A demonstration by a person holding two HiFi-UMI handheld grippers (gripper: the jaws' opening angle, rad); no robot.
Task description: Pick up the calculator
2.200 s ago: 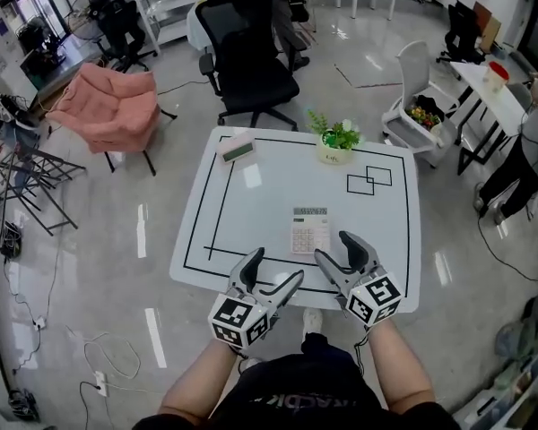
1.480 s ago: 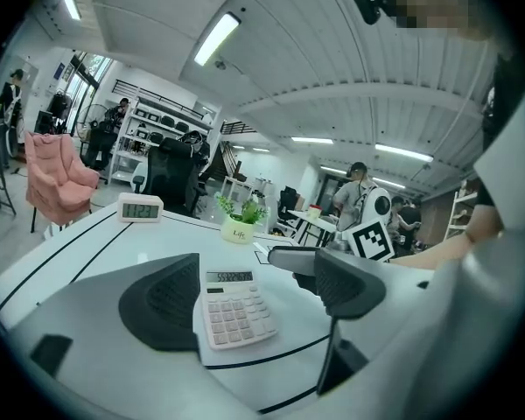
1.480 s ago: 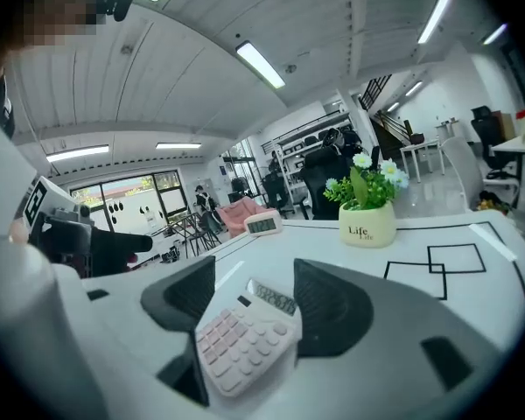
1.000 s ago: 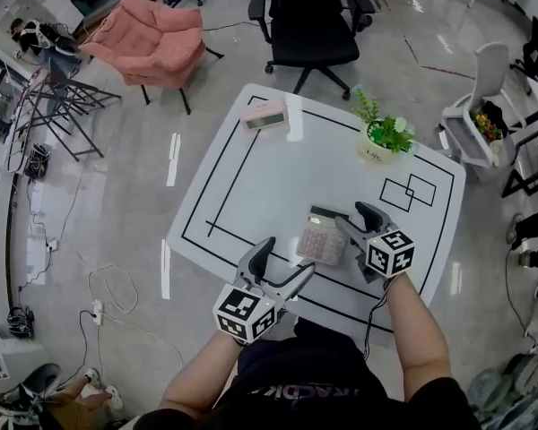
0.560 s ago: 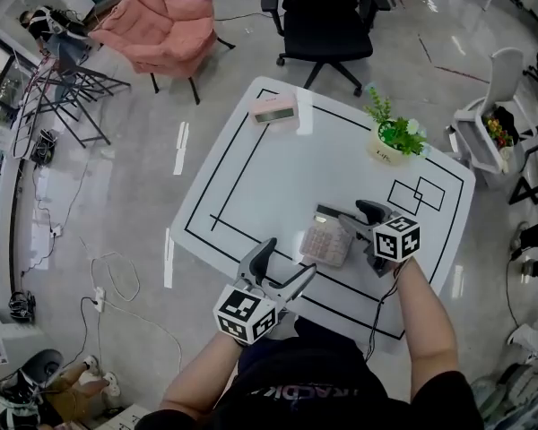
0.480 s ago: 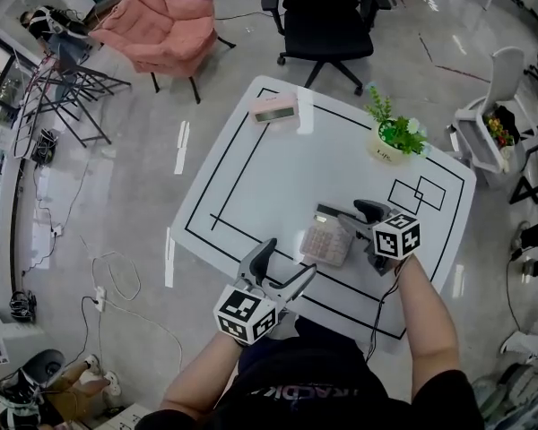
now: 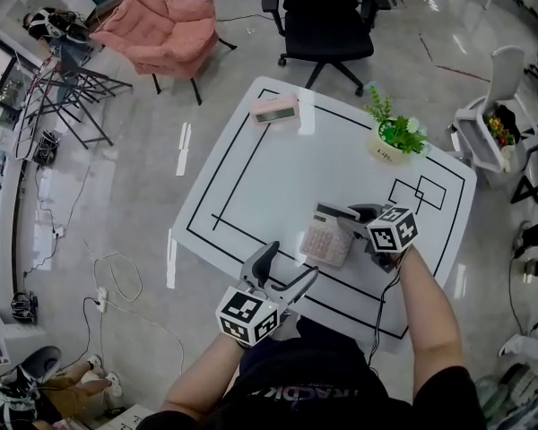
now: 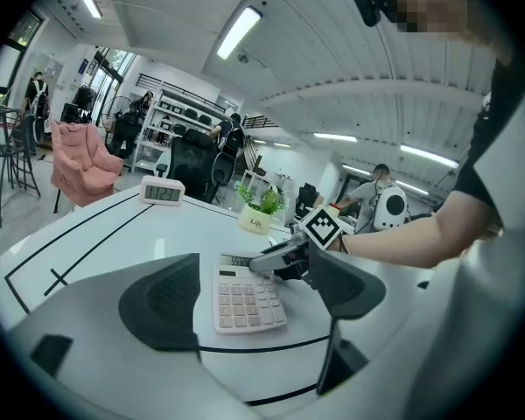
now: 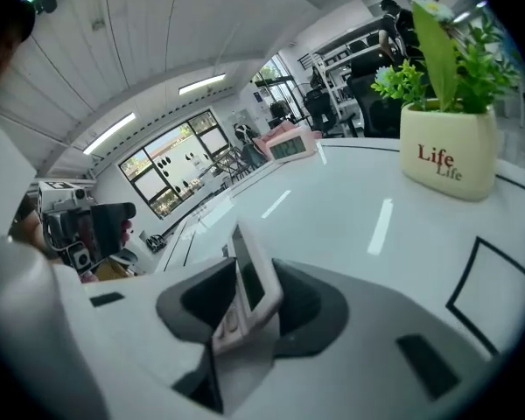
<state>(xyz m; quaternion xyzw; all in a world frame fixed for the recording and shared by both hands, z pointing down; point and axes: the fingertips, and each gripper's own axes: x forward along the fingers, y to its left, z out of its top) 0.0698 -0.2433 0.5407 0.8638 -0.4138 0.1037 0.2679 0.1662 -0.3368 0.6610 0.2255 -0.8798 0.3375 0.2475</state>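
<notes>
Right gripper [image 7: 341,215], fingers just closing, pinches the calculator [image 7: 325,237]; left gripper [image 7: 291,262] has fingers spread; pot [image 7: 386,154] holds a plant [image 7: 396,133].

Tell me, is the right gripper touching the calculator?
Touching. In the right gripper view, the right gripper has jaws that have just been closing, and they press on both sides of the calculator standing between them.

A pink clock [image 7: 275,108] and a potted plant [image 7: 393,137] are sitting on a white table [image 7: 278,168]. An armchair [image 7: 161,30] is standing beyond.
</notes>
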